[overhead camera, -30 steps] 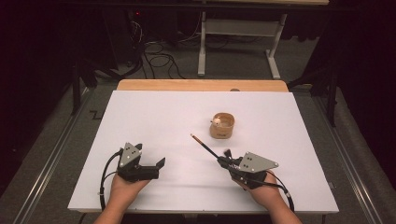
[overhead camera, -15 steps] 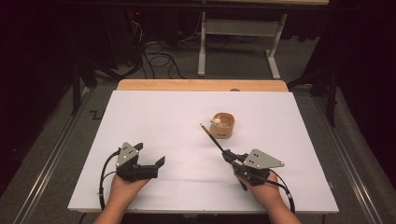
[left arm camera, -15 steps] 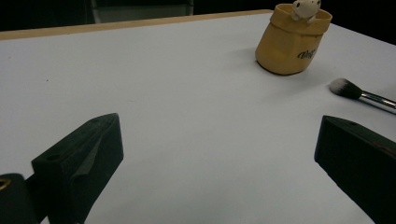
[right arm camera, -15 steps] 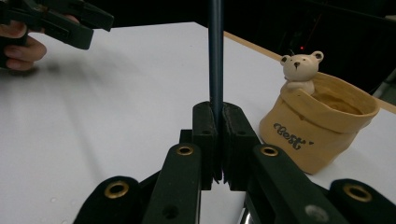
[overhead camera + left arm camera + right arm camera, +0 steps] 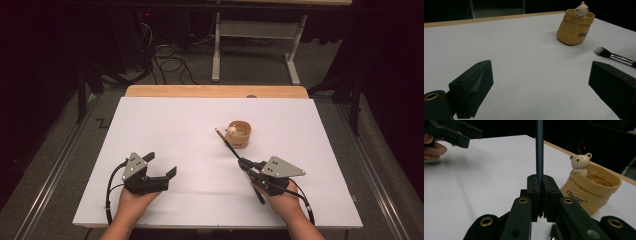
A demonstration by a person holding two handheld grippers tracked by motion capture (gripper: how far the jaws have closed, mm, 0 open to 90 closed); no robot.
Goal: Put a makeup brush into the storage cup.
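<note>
A tan pouch-shaped cup (image 5: pixel 239 134) with a small bear figure on its rim stands right of the table's middle. It shows again as the cup (image 5: pixel 575 26) and the cup (image 5: pixel 594 192). My right gripper (image 5: pixel 246 163) is shut on the dark handle of a makeup brush (image 5: pixel 229 146). The brush slants up-left, and its tip ends just left of the cup. In the right gripper view the handle (image 5: pixel 539 150) rises straight out of the closed right gripper (image 5: pixel 541 180). The brush's pale bristle head (image 5: pixel 602 51) is raised. My left gripper (image 5: pixel 161 164) rests near the front left, open and holding nothing, jaws wide apart (image 5: pixel 541 66).
The white tabletop (image 5: pixel 175 125) has a wooden strip (image 5: pixel 215 91) along its far edge. Cables (image 5: pixel 165 57) and white desk legs (image 5: pixel 216 55) lie on the floor beyond it. Metal rails run along both sides. The other hand and left gripper (image 5: pixel 454 132) show in the right gripper view.
The right gripper has swung the brush clockwise, so its tip moved right and away, from left of the cup to beside it. The left gripper has stayed put.
</note>
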